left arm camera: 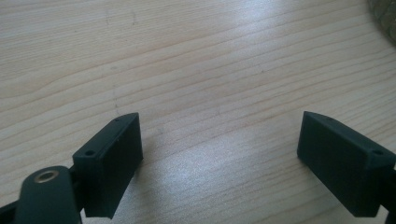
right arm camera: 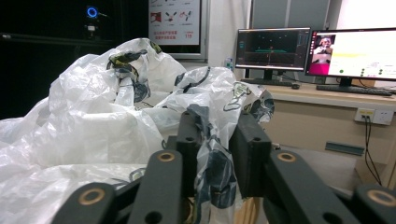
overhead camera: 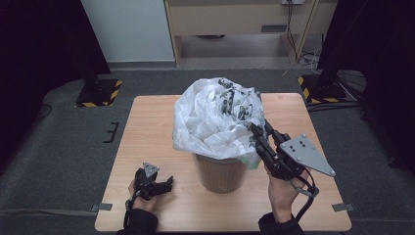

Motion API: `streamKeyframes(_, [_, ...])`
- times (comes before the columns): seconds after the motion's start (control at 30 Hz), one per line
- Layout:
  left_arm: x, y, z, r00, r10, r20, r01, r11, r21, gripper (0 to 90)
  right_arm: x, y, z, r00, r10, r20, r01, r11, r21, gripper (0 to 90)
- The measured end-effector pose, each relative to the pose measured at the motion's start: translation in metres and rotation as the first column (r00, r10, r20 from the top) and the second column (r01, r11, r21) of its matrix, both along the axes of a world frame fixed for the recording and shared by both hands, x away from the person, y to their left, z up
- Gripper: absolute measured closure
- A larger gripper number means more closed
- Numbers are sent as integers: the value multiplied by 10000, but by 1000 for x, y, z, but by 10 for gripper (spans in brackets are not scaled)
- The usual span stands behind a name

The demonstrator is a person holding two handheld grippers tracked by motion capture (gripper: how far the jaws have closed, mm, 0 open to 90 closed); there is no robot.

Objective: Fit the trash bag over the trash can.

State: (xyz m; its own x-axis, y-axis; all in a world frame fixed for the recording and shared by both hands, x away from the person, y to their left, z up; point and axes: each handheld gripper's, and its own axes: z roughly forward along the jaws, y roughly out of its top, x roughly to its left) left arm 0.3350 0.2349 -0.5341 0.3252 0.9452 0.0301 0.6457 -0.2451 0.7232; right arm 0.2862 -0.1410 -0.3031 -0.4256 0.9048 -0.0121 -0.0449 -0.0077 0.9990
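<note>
Plastic bag (overhead camera: pixel 215 120), white with dark print, is billowing out of a brown bin (overhead camera: pixel 220 171) that is standing near the middle of the wooden table (overhead camera: pixel 147 127), and in the high view I am seeing it spilling over the bin's rim on all sides. My right gripper (overhead camera: pixel 259 134) is reaching in from the bin's right side, its fingers pressing into the bag's edge just above the rim, with the grey three-cornered plate sitting on top of it. My left gripper (overhead camera: pixel 169 182) is lying low on the table to the left of the bin, apart from it and from the bag. In the left gripper view, I am looking down on bare wood grain of the table (left arm camera: pixel 196 60); the left gripper (left arm camera: pixel 219 144) is showing its two black fingers (left arm camera: pixel 114 158) standing wide apart with nothing between them, and a sliver of the bin (left arm camera: pixel 385 18) is showing at the top right corner. In the right gripper view, the right gripper (right arm camera: pixel 217 140) is clamping a printed fold of the plastic bag (right arm camera: pixel 93 126) between its nearly closed fingers (right arm camera: pixel 250 149), the film bunching up between them, while two lit monitors (right arm camera: pixel 317 51) are glowing on a desk behind.
</note>
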Motion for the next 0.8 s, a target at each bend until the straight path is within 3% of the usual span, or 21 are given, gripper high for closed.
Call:
streamKeyframes(0.3, [0,0,0,10000,2,-22,-2,10000,-3,134,-5,-9,4,9999,-138,45,137,9995,300,591])
streamKeyframes(0.4, [0,0,0,10000,12,22,-12,10000,22,134,-9,-9,5,9997,-175,161,169,9992,350,512])
streamKeyframes(0.43, [0,0,0,10000,10,22,-10,10000,21,135,-12,-9,5,9994,-209,270,199,9990,388,440])
streamKeyframes(0.53, [0,0,0,10000,11,13,-11,10000,16,135,-16,-11,4,9991,-209,378,190,9986,499,385])
streamKeyframes(0.63, [0,0,0,10000,3,-5,-3,10000,12,135,-18,-14,3,9989,-248,393,227,9984,519,353])
streamKeyframes(0.8, [-1,-1,0,10000,-36,68,35,10000,69,144,-17,-21,0,9994,-18,343,-15,9953,970,311])
